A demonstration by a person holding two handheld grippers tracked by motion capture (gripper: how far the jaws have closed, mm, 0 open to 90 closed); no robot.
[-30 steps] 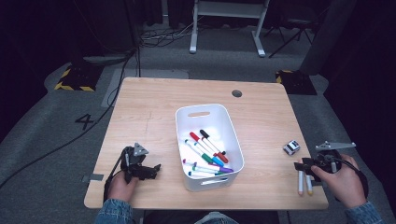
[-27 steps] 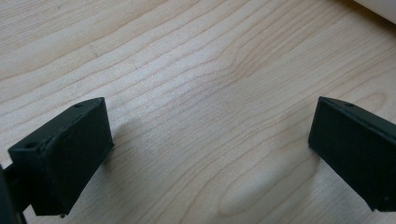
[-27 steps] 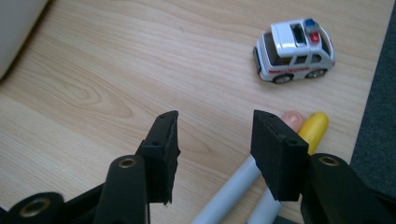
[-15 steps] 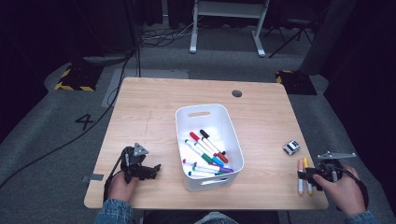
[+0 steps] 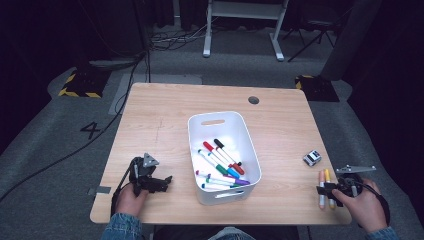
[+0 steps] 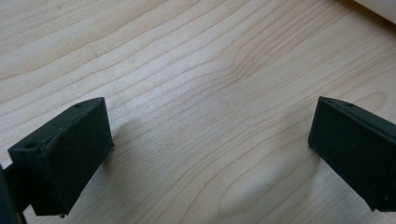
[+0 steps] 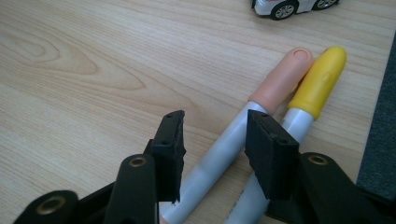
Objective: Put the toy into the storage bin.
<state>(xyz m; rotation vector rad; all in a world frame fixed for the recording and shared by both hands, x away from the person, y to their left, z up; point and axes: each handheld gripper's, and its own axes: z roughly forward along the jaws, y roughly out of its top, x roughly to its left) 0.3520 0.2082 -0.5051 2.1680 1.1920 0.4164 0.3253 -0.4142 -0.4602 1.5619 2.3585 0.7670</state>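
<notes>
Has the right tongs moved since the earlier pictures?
Yes. The right tongs came down toward the table's near edge, away from the small white toy car, over the peach-capped marker.

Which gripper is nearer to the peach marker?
Right. The right gripper has its jaws astride the peach marker, which lies between them. The left gripper rests on the far side of the bin.

Wood table (image 5: 165,120) — bin (image 5: 200,131), toy car (image 5: 311,158), 2 markers (image 5: 325,189).
</notes>
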